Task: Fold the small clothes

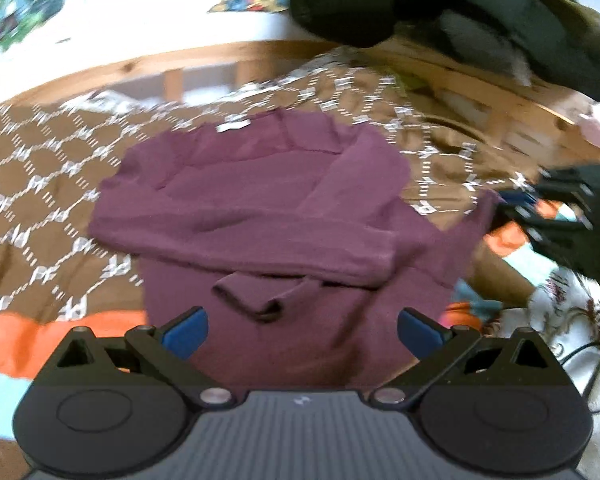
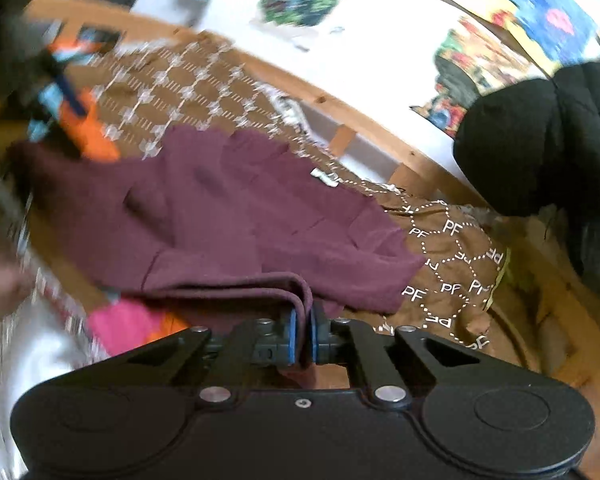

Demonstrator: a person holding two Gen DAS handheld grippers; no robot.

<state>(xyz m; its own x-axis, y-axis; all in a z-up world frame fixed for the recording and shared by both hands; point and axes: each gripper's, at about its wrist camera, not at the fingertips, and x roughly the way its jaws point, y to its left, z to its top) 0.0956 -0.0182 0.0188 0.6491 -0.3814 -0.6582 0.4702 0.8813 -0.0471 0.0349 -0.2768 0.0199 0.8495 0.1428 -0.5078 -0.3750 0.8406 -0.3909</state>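
1. Right gripper (image 2: 302, 330): its blue pads are pressed nearly together on a doubled hem edge of the maroon top (image 2: 236, 216), which bunches into a soft roll just ahead of the fingers, at 6 o'clock in the right view.
2. Left gripper (image 1: 302, 330): fingers spread wide, nothing between them. It hovers over the near hem of the top; whether the pads touch cloth I cannot tell.
3. Judgement: the step in hand looks like a fold of the hem toward the collar. To do it well, the left should pinch the matching hem corner at the same depth as the right, then both lift low and level so the edge lands square.
4. The top lies at the centre of the left view on the brown blanket (image 1: 40, 168), with both sleeves already crossed over the chest and one cuff (image 1: 256, 296) curled at 6 o'clock. The knit looks thick, matte and limp; it should drape rather than hold a crease, so I would smooth it after laying.
5. Further off, a white label (image 1: 233, 126) marks the collar at 12 o'clock.
6. Beyond, a pale wooden rail (image 1: 180, 60) runs across, with a black puffy jacket (image 1: 440, 4) at 1 o'clock.
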